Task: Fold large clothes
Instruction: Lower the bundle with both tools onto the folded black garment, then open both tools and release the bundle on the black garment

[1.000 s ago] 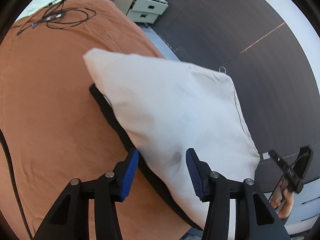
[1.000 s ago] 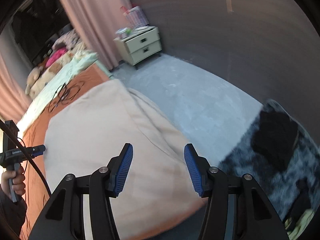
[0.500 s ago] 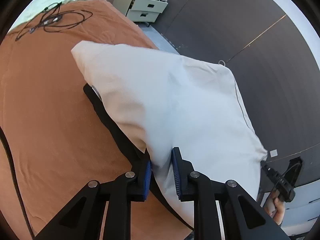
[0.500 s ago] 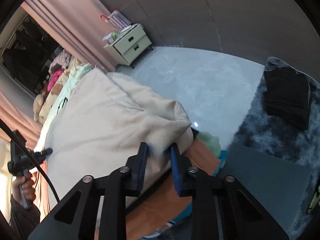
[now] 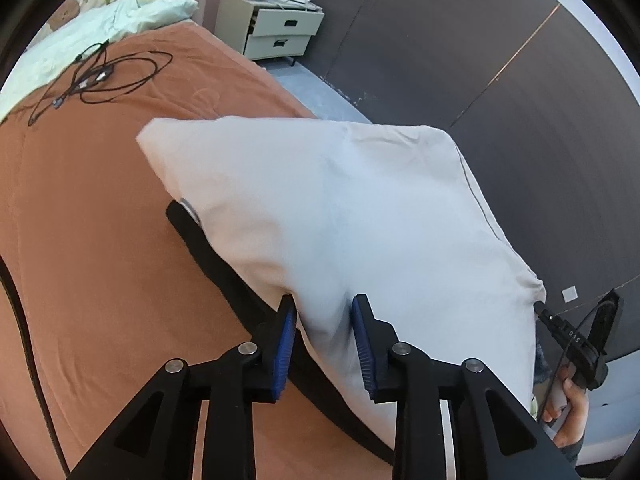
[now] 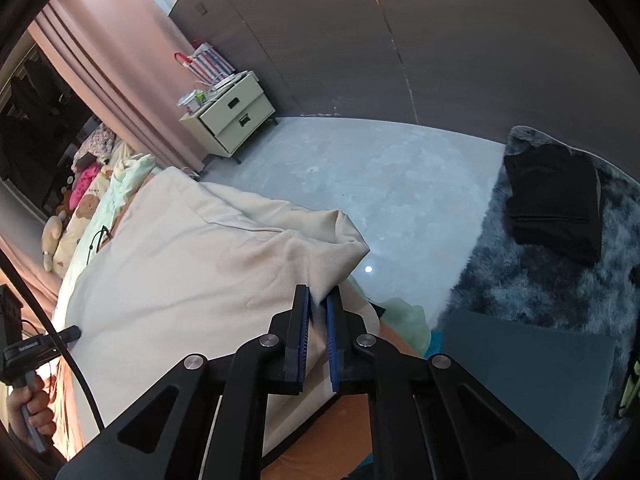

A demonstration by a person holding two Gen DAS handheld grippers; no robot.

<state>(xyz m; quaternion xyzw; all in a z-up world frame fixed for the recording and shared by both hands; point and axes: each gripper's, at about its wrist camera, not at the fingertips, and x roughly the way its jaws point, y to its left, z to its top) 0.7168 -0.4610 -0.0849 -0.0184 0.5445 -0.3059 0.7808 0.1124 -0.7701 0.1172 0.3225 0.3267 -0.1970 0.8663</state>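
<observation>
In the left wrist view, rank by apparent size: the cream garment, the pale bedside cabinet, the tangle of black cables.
1. Cream fabric garment, by far the largest, though nearest the camera.
2. and 3. Tangle of black cables and pale two-drawer bedside cabinet look alike; unranked.

Garment (image 5: 340, 216) lies across the bed (image 5: 80, 240), its near edge between the left gripper (image 5: 324, 340) fingers and its corner in the right gripper (image 6: 318, 332). Cables (image 5: 100, 76) lie on the bed behind it. Nightstand (image 6: 232, 116) stands beyond the bed, against the wall. Rug (image 6: 540, 280) on the floor to the right carries folded clothes (image 6: 556, 204).
</observation>
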